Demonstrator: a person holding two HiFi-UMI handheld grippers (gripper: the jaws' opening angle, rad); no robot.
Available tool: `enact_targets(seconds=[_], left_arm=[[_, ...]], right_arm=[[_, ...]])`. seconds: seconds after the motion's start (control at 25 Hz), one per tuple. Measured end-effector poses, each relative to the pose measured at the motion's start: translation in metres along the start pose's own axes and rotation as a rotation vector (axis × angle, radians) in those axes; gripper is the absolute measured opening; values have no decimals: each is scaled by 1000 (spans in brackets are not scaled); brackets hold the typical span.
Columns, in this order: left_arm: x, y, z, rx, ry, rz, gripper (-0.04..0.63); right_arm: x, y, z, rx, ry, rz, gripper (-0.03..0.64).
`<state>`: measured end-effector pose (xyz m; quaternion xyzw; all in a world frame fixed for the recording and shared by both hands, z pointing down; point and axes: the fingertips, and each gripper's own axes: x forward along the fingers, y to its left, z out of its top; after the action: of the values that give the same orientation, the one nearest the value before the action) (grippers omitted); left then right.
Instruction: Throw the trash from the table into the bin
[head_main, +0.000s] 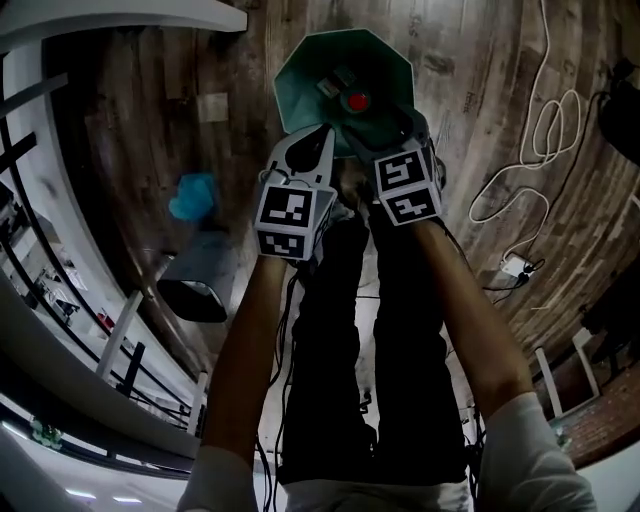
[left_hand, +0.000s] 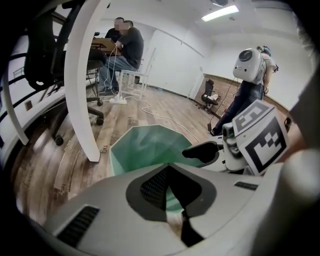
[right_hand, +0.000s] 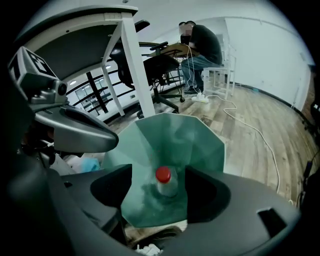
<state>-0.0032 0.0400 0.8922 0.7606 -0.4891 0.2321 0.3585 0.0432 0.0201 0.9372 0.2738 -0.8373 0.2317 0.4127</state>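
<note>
One piece of trash, a clear bottle (right_hand: 162, 181) with a red cap, is already inside the green bin (right_hand: 200, 140) on the wooden floor, below both grippers and touching neither. The right gripper (right_hand: 159, 197) hangs over the bin's mouth with its jaws spread wide and nothing between the pads; the bottle shows through the gap, well below them. The left gripper (left_hand: 172, 192) is just beside it, also over the bin, its jaws drawn narrow with only a sliver of green between them and nothing held.

For this bottle the throw looks done. Only the table's (head_main: 120, 15) edge shows at the upper left of the head view, so whether more trash waits on its top I cannot tell. If any does, both grippers are free to fetch it.
</note>
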Motion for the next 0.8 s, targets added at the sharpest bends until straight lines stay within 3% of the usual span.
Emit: enact_targets(seconds=[0.28,0.6,0.8], left_arm=[[-31,-12,17,-4,19,-4,28],[-73,-34,73,27,14,3,28],[-108,-45,104,2,18,44,28]], right_arm=[[-35,7,14,24,18,5,354],[-105,15,52,70,8,8,320],[-149,27,74,109,11,17,319]])
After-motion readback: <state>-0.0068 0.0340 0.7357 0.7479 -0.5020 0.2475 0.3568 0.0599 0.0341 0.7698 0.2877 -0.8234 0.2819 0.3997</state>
